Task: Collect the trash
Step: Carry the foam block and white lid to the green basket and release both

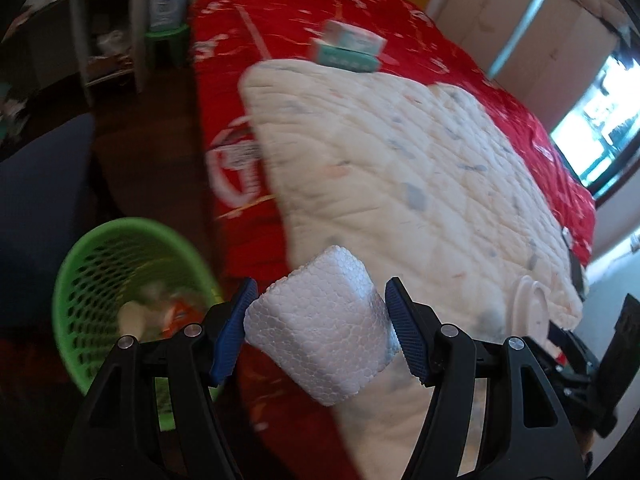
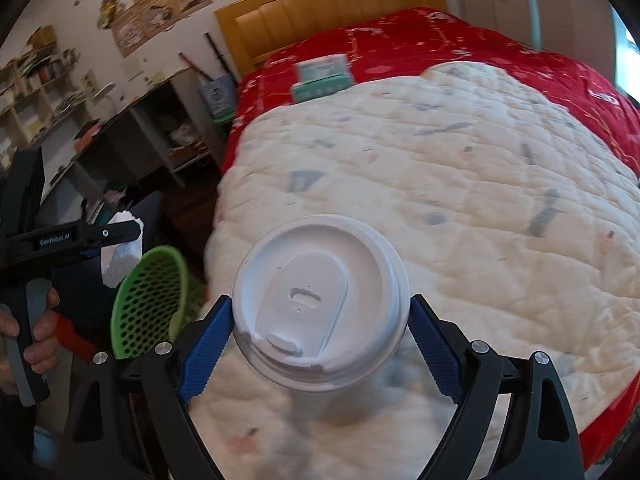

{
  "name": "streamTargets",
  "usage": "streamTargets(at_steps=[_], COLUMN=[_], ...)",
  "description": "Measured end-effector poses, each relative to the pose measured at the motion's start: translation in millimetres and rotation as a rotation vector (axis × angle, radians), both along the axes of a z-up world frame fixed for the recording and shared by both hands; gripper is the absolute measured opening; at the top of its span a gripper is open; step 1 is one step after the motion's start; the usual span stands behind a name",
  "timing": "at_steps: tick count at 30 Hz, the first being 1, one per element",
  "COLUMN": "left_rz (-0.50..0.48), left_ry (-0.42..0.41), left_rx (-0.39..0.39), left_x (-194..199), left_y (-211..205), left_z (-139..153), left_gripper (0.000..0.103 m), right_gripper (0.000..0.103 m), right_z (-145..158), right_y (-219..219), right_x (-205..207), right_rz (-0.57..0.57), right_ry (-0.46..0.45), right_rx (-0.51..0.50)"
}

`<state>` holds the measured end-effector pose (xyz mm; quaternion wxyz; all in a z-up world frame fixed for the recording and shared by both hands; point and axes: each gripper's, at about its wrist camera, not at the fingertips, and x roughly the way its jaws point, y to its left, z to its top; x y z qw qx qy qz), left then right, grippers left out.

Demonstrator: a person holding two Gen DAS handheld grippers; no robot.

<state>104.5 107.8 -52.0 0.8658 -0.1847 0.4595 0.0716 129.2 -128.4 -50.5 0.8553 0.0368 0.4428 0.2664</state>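
Left tool [image 1: 318, 334]: black plastic linkage arms showing silver round screws, blue textured pads [image 1: 404, 332] sitting at 9 and 3 o'clock. Right tool [image 2: 320, 344]: matching black frame, blue pads, silver screws. Left tool body wearing white "GenRobot.AI" lettering, grey handle.

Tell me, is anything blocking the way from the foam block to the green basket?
Nothing visible blocks it. The foam block, held in the left gripper, is beside the green basket, whose open top already holds some trash.
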Motion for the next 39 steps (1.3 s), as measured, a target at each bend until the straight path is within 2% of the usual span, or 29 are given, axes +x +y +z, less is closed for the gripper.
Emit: streamTargets(at_steps=[6,12,15,21,24,27,32,36,39], left_rz=[0.119,0.187,0.195,0.205,0.203,0.195,0.205,0.21,0.223], left_ry=[0.015,0.05,0.05,0.063,0.05,0.039,0.027,0.014,0.007], left_rx=[-0.003,-0.008,-0.041,-0.11,-0.122,-0.147,-0.15,-0.108,-0.105], left_x=[-49.5,-76.9,-81.4,-82.0,-83.9,-85.7,-95.3,-110.1,-120.2], left_y=[62.5,107.5,120.3,133.5,135.2,135.9,142.0,143.0,147.1], left_z=[-15.4,-37.1,-47.6,-69.2,-73.4,-75.1,-73.7,-65.5,-61.0], left_gripper=[0.065,0.065,0.066,0.068,0.077,0.08,0.08,0.08,0.08], right_gripper=[0.084,0.084,0.084,0.084,0.084,0.084,0.084,0.084,0.084], right_z=[2.2,5.1,7.1,7.8,7.9,7.1,6.8,6.0,5.3], right_y=[43.4,81.5,97.5,123.8,131.8,138.2,150.3,160.6,171.3], right_x=[-19.8,-31.7,-36.1,-43.6,-43.7,-43.8,-46.0,-46.5,-47.9], right_rz=[0.074,0.134,0.159,0.204,0.214,0.223,0.245,0.264,0.286], right_ry=[0.0,0.001,0.001,0.002,0.006,0.008,0.012,0.016,0.018], right_rx=[-0.006,-0.013,-0.013,-0.017,-0.016,-0.014,-0.008,-0.002,-0.001])
